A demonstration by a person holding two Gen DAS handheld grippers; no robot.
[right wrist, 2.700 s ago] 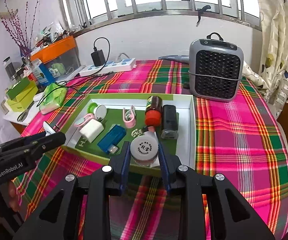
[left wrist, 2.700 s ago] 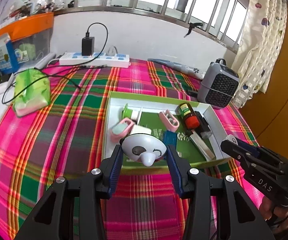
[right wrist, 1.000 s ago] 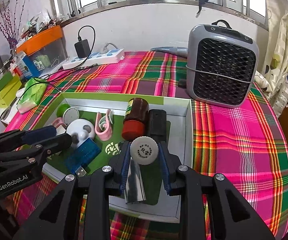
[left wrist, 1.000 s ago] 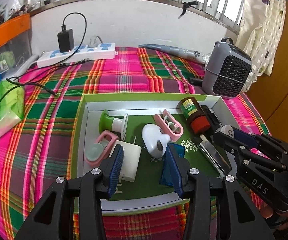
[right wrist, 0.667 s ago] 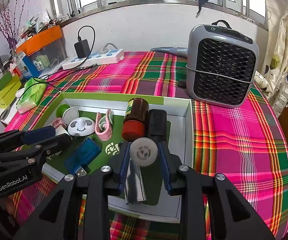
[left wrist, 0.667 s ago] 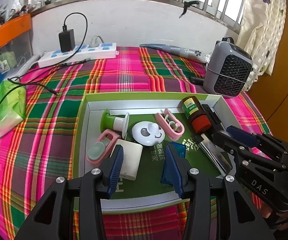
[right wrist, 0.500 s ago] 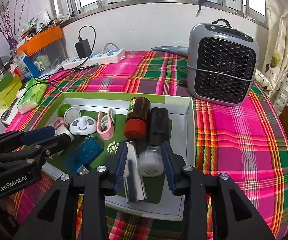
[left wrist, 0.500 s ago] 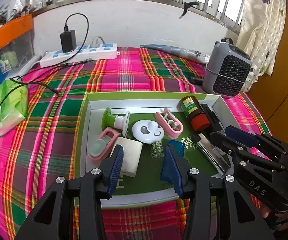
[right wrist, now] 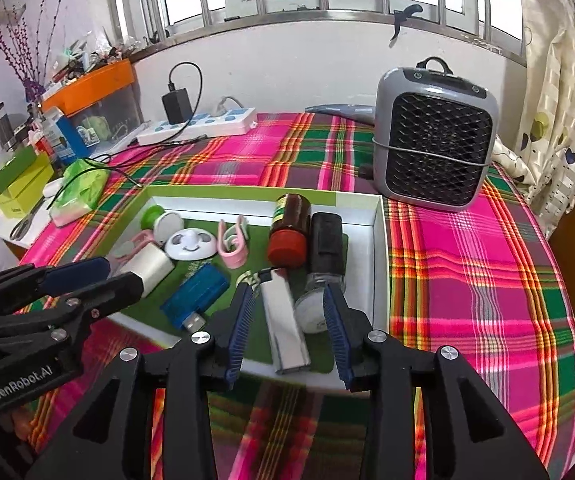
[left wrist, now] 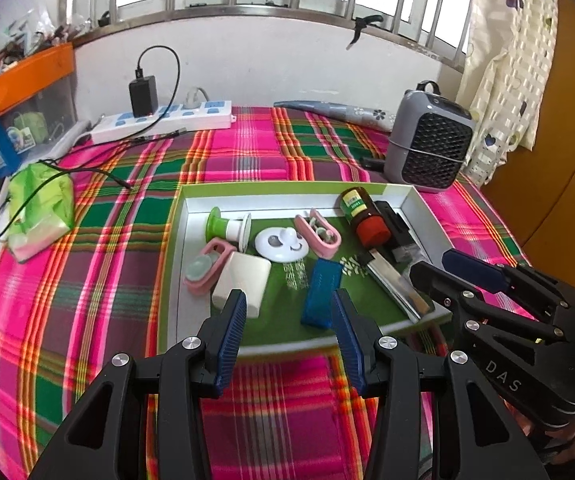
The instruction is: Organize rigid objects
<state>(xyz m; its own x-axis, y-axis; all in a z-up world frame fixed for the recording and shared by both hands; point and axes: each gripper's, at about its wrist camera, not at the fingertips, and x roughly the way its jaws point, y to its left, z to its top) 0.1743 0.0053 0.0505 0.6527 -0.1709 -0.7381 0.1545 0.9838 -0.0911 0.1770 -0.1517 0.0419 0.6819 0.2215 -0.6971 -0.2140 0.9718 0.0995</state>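
The left claw (left wrist: pixel 287 300) stands wide with nothing between its blue ribbed pads, hovering over the near edge of the shallow white cardboard tray with a green rim and green floor (left wrist: pixel 415 200). Just ahead of its left finger lies the white rounded-block charger (left wrist: pixel 243 276), and touching that on the far left side is the pink clip with a pale green disc (left wrist: pixel 203 268). Just ahead of its right finger lies the translucent blue flat USB card reader (left wrist: pixel 321 296). Farther ahead are the white round panda-face hook (left wrist: pixel 281 242), the green-and-white suction cup on its side (left wrist: pixel 227 228) and the pink oval clip (left wrist: pixel 319 234).

The right claw (right wrist: pixel 287 300) is opening, its pads clear of everything. Between its fingers, on the tray floor, lie the silver rectangular lighter (right wrist: pixel 283 320) and, to the right of it against the right finger's inner side, the small clear jar with a white round lid (right wrist: pixel 311 312), tipped on its side. Just beyond the jar lies the black cylindrical object (right wrist: pixel 327 244), and beside that, to the left, the brown glass bottle with a red cap (right wrist: pixel 289 228), both lengthwise along the tray.

The tray rests on a surface covered by a pink, green and orange plaid cloth (right wrist: pixel 467 260). Beyond the right claw, past the tray's far right corner, stands a grey portable heater with a black grille (right wrist: pixel 435 136).
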